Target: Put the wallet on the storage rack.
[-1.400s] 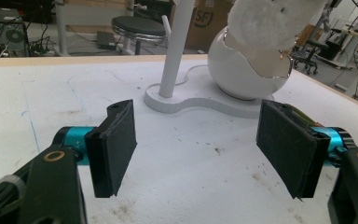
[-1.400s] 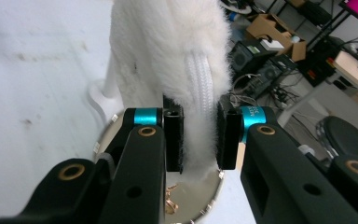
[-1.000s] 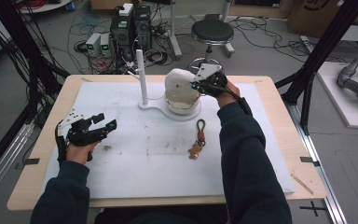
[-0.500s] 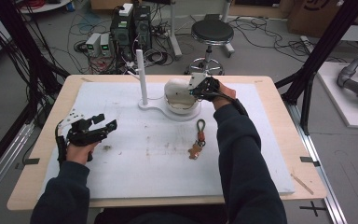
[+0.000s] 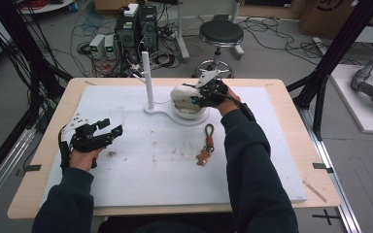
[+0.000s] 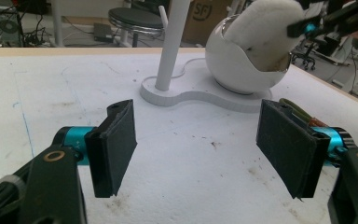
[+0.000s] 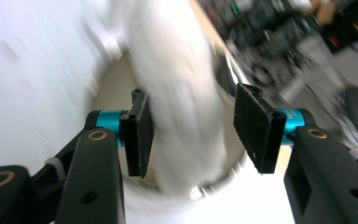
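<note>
A white round bowl [image 5: 190,111] [image 6: 235,70] sits on a white stand base [image 5: 158,110] beside an upright white post [image 5: 148,77]. A soft white lump [image 5: 180,92] [image 6: 261,30] fills the bowl and stands up out of it. My right gripper [image 5: 195,97] [image 7: 189,126] is at the lump, jaws open and straddling it; its own view is blurred. My left gripper [image 5: 110,127] [image 6: 196,144] hovers open and empty over the mat's left side, pointing at the stand.
A brown keychain with a ring [image 5: 206,144] [image 6: 296,109] lies on the white mat [image 5: 126,194] in front of the bowl. The mat covers a wooden table [image 5: 298,116]. A stool [image 5: 221,34], electronics and cables stand on the floor beyond.
My right gripper has moved a little left and down onto the white lump, which now lies between its jaws. The left gripper has stayed put.
</note>
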`<state>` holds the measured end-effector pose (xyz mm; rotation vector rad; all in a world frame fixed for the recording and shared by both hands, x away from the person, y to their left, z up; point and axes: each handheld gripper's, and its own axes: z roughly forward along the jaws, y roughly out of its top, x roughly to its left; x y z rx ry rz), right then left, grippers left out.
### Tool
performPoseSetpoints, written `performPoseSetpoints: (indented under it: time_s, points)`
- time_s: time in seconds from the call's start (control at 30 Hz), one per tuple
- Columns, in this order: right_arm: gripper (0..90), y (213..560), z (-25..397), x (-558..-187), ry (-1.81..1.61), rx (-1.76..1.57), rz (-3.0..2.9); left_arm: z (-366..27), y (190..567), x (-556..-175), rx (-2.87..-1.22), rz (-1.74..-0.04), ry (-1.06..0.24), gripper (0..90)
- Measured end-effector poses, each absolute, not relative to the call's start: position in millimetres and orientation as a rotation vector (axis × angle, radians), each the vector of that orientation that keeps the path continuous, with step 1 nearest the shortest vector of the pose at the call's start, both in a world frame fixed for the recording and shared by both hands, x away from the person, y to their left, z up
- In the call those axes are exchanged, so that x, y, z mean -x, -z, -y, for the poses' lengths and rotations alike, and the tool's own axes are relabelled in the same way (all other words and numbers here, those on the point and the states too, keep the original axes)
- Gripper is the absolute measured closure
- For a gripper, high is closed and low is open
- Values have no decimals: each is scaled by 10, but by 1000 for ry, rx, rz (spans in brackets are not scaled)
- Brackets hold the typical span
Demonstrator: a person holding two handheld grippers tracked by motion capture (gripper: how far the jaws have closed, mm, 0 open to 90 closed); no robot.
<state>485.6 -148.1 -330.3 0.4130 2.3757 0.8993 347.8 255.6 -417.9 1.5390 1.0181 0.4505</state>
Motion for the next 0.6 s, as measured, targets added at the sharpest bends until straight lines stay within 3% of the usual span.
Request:
performPoseSetpoints:
  time_s: [0.03, 0.13, 0.23, 0.4, 0.53, 0.6]
  points:
    - [506, 3273, 1470, -4832, -986, -426, -2366, -2555, 4179, -3478, -1539, -1018, -451, 284]
    - [668, 3291, 1420, -4808, -1033, -421, -2368, -2557, 4176, -3474, -1542, -1017, -449, 284]
    - [670, 3376, 1403, -4826, -957, -482, -2409, -2556, 4174, -3472, -1540, -1017, -451, 284]
    - [433, 3333, 1581, -4713, -1076, -624, -2367, -2559, 4171, -3473, -1536, -1012, -483, 257]
    - [389, 3299, 1854, -4549, -1158, -705, -2308, -2572, 4166, -3470, -1524, -1012, -497, 185]
    - [326, 3284, 1970, -4497, -1144, -785, -2341, -2569, 4170, -3475, -1530, -1009, -492, 178]
